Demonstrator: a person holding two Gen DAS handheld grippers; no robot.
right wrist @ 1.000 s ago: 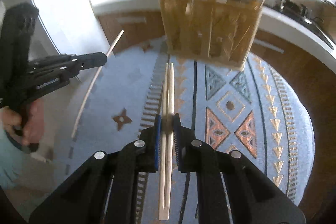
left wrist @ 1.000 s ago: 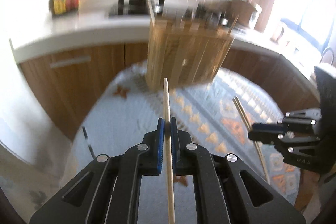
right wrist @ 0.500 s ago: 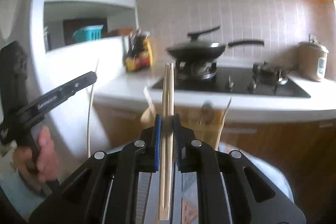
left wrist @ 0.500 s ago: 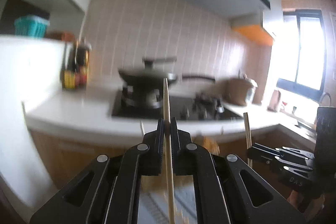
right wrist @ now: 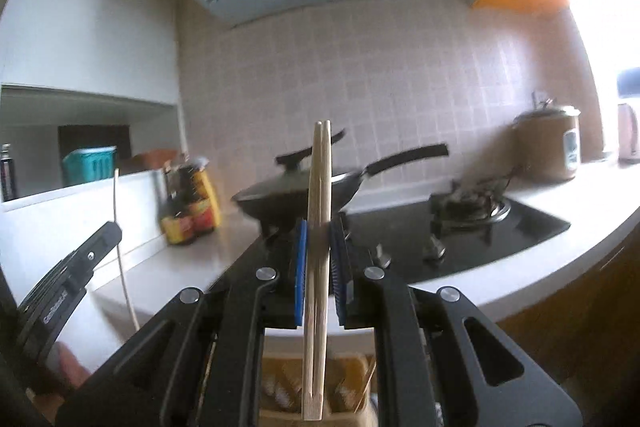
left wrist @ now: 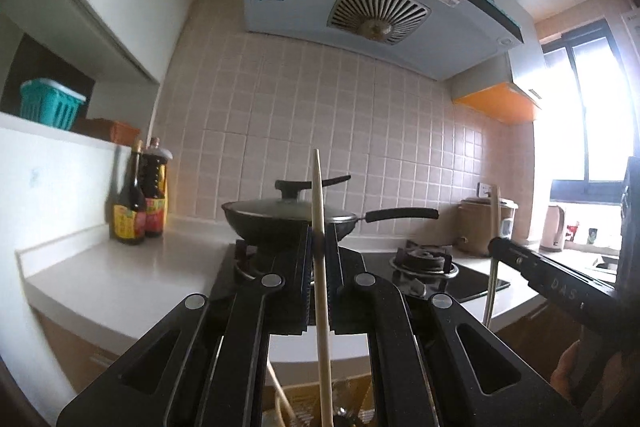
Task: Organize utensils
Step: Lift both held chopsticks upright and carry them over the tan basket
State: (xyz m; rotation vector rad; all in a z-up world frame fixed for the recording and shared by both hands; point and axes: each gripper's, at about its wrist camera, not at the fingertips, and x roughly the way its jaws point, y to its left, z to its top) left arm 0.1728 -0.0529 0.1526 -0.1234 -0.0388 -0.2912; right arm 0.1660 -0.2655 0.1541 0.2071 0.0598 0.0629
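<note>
My left gripper (left wrist: 319, 251) is shut on a single pale wooden chopstick (left wrist: 320, 227) that stands upright between the jaws. My right gripper (right wrist: 319, 247) is shut on a pair of wooden chopsticks (right wrist: 319, 207), also upright. Both grippers are raised and face the stove. The wooden utensil holder (right wrist: 352, 387) shows at the bottom edge of the right wrist view, under the chopsticks, and only a sliver of it (left wrist: 352, 403) shows in the left wrist view. The right gripper appears at the right of the left wrist view (left wrist: 496, 247); the left gripper appears at the left of the right wrist view (right wrist: 116, 231).
A white counter (left wrist: 132, 279) carries a black wok with lid (left wrist: 288, 219) on a gas hob (left wrist: 428, 263), sauce bottles (left wrist: 140, 207) at left and a brown rice cooker (left wrist: 476, 223) at right. A range hood (left wrist: 360, 7) hangs above. A teal basket (left wrist: 48, 107) sits on a shelf.
Both grippers have tilted up from looking down at the holder on the patterned rug to facing the stove and hood. The holder dropped to the bottom edge. Both grips are unchanged.
</note>
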